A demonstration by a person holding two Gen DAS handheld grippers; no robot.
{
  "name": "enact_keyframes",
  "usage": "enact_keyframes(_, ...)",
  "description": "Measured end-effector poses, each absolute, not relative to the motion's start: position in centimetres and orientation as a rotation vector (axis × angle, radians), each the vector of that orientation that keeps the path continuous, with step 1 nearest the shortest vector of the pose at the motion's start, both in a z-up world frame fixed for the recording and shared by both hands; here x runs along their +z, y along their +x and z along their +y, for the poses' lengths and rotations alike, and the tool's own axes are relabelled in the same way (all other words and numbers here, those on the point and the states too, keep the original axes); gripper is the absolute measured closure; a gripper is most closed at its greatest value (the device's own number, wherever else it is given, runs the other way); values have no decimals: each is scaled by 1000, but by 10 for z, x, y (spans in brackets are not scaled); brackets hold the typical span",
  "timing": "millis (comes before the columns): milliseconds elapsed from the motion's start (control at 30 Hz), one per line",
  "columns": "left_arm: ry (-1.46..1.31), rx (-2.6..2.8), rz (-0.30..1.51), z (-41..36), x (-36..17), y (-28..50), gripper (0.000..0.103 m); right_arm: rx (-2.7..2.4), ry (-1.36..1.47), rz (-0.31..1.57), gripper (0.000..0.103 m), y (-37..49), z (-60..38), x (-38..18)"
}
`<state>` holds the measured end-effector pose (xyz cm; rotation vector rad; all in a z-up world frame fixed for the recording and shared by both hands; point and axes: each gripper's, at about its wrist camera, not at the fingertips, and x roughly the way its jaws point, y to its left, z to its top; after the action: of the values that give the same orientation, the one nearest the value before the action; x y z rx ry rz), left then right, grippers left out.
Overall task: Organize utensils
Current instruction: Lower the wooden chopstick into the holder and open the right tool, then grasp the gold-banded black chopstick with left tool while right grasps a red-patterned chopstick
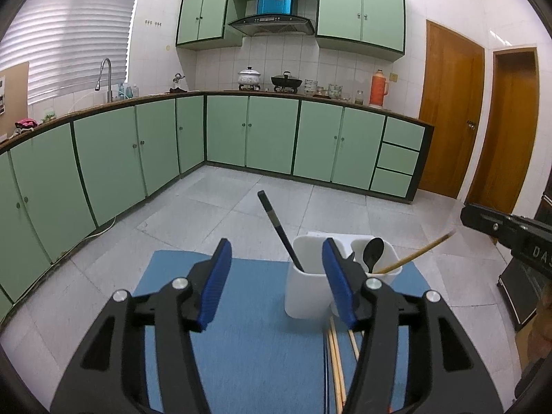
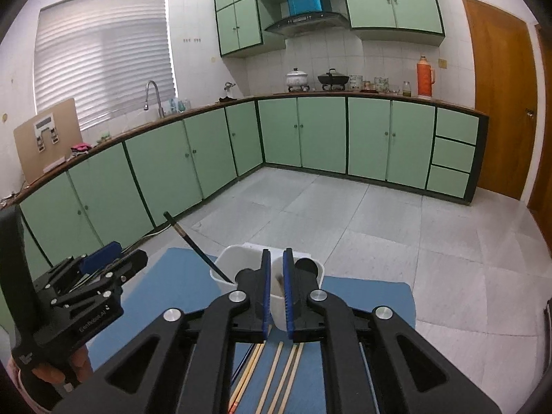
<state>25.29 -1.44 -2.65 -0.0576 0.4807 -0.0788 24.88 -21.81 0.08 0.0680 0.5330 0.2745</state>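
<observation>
Left wrist view: the white holder stands on the blue mat near its far edge, divided into compartments. A dark chopstick leans out of the left compartment; a black spoon and a bamboo chopstick sit in the right one. Your left gripper hangs with its fingers spread about halfway and nothing between them; its right finger overlaps the holder in this view, and contact cannot be confirmed. The bamboo chopstick's upper end runs toward your right gripper, whose body enters at the right edge. In the right wrist view those fingers are nearly pressed together, a narrow slot between them, directly over the holder; a blurred brown sliver shows in the slot, probably that chopstick, but whether the pads pinch it cannot be told. More loose chopsticks lie side by side on the mat at its near edge, under both grippers. Expect each stick to be light, stiff and smooth (it will likely roll or pivot under an off-centre pinch). Take hold across the thicker upper part, square to the pads, so that the tip drops into a compartment. The holder looks light; a sideways push could tip it.
</observation>
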Motion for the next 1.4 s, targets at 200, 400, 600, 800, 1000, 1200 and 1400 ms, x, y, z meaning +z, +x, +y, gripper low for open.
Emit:
enact_keyframes(200,-54,-81,482,-15,-25,253,45,253,116,507,72,230,-234,-2)
enact_keyframes(400,-36,-90,494,-18,-40,235,42,204,162,518,69,198,-255,-25)
enact_keyframes(600,-18,-107,568,-21,-77,209,39,128,202,584,67,163,-269,-76)
enact_keyframes(800,7,-118,655,-23,-118,183,39,90,230,679,67,133,-266,-131)
enact_keyframes(1000,40,-133,732,-26,-153,159,39,97,193,752,70,108,-243,-169)
enact_keyframes(1200,55,-147,808,-30,-180,137,40,110,177,799,77,90,-226,-191)
enact_keyframes(1400,57,-165,832,-34,-193,122,40,132,159,831,82,87,-213,-200)
